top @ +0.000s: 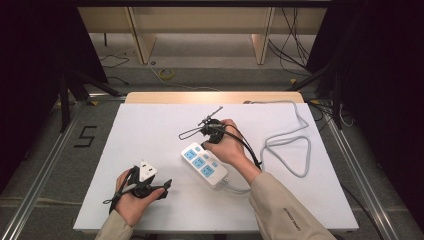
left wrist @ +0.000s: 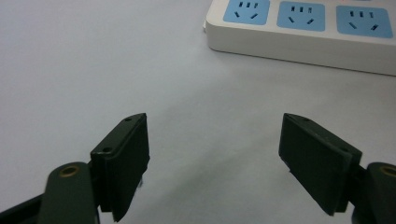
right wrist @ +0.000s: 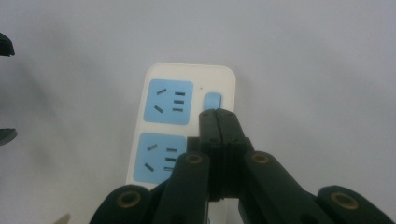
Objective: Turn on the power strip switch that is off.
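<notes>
My left claw (top: 160, 186) sits left of the power strip (top: 204, 164), jaws spread wide with nothing between them, low over the white tabletop (top: 150, 135). The strip lies near the tabletop's middle. My right claw (right wrist: 217, 122) is above the strip's far end, jaws pressed together at its blue switch (right wrist: 213, 100). The strip's grey cable (top: 290, 145) loops off to its right. Beyond the tabletop is a grey floor (top: 200, 75).

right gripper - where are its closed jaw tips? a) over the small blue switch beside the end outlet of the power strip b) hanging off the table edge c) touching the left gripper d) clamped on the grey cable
a: in the right gripper view the right gripper has its jaws pressed together, tips at the blue switch on the power strip.
</notes>
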`<move>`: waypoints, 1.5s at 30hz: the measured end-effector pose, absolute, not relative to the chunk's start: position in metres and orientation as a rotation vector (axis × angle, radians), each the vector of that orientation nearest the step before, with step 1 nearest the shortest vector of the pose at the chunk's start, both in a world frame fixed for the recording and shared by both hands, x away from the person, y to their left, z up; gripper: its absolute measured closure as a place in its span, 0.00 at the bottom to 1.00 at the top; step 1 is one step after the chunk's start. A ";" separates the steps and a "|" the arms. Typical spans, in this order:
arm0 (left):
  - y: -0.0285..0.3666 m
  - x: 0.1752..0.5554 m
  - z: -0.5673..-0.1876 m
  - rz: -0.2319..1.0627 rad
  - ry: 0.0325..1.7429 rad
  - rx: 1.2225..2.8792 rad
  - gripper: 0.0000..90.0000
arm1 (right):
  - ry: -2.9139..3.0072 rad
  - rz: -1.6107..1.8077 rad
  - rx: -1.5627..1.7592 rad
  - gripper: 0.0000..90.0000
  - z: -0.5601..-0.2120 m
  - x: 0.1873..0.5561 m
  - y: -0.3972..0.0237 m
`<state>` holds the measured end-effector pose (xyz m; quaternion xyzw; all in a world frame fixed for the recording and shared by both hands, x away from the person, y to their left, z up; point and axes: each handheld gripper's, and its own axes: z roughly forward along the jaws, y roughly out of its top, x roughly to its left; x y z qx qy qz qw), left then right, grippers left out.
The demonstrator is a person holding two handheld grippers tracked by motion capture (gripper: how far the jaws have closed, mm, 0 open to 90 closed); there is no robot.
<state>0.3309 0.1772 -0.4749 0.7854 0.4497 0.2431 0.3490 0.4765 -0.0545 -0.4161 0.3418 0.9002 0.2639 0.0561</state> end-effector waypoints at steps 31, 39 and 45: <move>0.177 0.331 -0.474 0.625 1.156 2.047 0.27 | 2.758 0.774 1.069 1.00 -0.433 0.493 -0.034; 0.177 0.331 -0.474 0.625 1.156 2.048 0.27 | 2.755 0.769 1.049 1.00 -0.434 0.495 -0.029; 0.177 0.331 -0.474 0.625 1.155 2.046 0.27 | 2.757 0.752 1.055 1.00 -0.436 0.497 -0.026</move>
